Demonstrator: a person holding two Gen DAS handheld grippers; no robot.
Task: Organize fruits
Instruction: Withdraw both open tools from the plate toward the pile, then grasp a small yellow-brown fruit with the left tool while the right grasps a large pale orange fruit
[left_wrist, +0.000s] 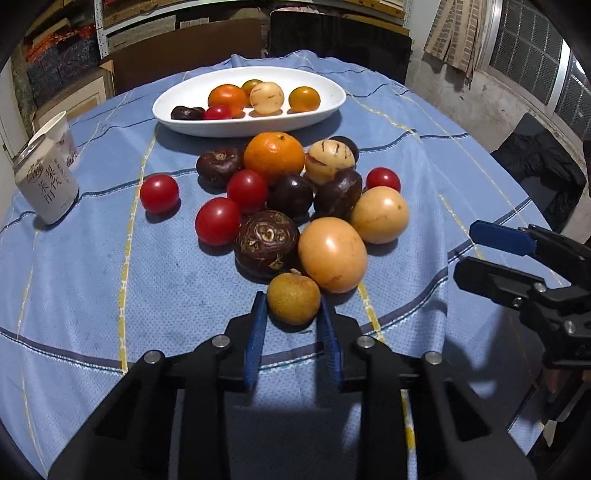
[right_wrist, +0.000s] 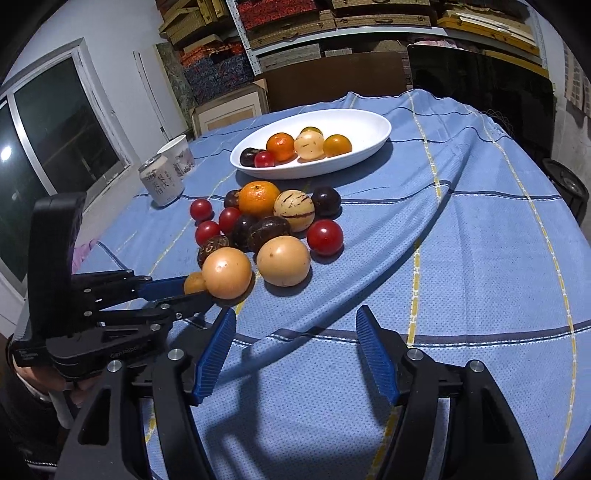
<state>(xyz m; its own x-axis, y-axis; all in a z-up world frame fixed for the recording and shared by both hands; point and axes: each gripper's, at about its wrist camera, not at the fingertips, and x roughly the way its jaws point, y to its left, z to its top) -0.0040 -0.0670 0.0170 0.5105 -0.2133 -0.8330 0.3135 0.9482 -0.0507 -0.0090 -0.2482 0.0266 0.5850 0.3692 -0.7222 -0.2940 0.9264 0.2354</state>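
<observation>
Blue-padded fingers of the left gripper (left_wrist: 293, 306) bracket a small brown fruit (left_wrist: 293, 298) at the near edge of the loose pile on the blue tablecloth (left_wrist: 92, 277); whether the pads press it or merely flank it cannot be told. Just behind, apparently touching it, sit a tan round fruit (left_wrist: 332, 254) and a dark ridged fruit (left_wrist: 266, 243), so a careless lift could likely nudge them rolling toward the table edge. A smooth, round fruit may also slip from a light grip. The white oval dish (left_wrist: 177, 99), partly filled, waits beyond the pile. The right gripper (right_wrist: 295, 354) hovers spread and empty.
</observation>
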